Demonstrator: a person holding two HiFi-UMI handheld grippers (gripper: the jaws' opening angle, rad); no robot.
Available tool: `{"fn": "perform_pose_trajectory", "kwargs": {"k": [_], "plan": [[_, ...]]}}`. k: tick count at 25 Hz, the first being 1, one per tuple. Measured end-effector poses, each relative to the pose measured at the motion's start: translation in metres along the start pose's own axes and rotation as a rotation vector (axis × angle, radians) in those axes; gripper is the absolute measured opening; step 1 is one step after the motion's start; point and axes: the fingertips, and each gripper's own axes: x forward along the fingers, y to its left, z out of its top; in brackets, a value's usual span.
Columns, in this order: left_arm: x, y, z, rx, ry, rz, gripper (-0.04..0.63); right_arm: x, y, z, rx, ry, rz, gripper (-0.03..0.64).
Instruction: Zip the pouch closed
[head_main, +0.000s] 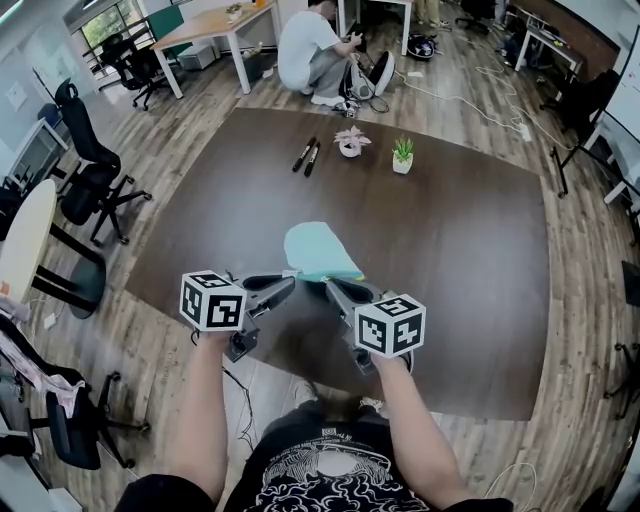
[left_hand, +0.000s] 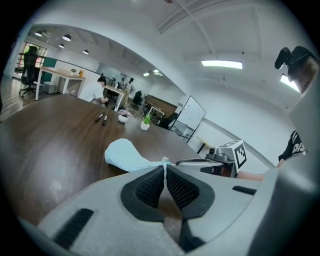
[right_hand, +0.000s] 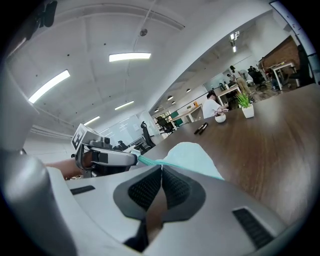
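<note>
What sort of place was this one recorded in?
Most likely an open-plan office: wheeled office chairs, long wooden desks, and a whiteboard beyond the large dark table.

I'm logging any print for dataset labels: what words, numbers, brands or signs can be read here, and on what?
No text can be read in any view.
Left marker cube and right marker cube: black-and-white square patterns, no letters.
Shirt print: too small and blurred to read.
Pouch: no print shows.
Two markers: too small to tell.
Whiteboard: nothing legible.
</note>
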Motion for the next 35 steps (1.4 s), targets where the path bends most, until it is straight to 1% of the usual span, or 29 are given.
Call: {"fn": "perform_pose_trajectory", "kwargs": {"k": [3, 6, 11, 17, 26, 29, 35], "plan": [[-0.002, 0.006, 0.003, -0.019, -0.027, 0.028, 0.021, -0.002, -0.005, 0.001, 0.007, -0.012, -0.021, 0.003], [-0.004, 0.010, 0.005, -0.034, -0.052, 0.044, 0.021, -0.001, -0.006, 0.001, 0.007, -0.017, -0.023, 0.003], [-0.002, 0.015, 0.001, -0.030, -0.043, 0.072, 0.023, 0.000, -0.007, -0.001, 0.001, -0.010, -0.037, 0.003], [-0.004, 0.026, 0.003, -0.055, -0.067, 0.126, 0.021, -0.003, -0.016, -0.002, 0.011, -0.011, -0.061, 0.003], [-0.002, 0.031, -0.001, -0.035, -0.059, 0.184, 0.023, -0.004, -0.018, -0.004, 0.011, -0.007, -0.075, 0.003], [-0.005, 0.035, 0.000, -0.041, -0.070, 0.205, 0.023, -0.005, -0.020, -0.004, 0.011, -0.004, -0.091, 0.003], [-0.010, 0.039, -0.004, -0.048, -0.071, 0.221, 0.023, -0.007, -0.020, -0.007, 0.006, 0.002, -0.099, 0.003]]}}
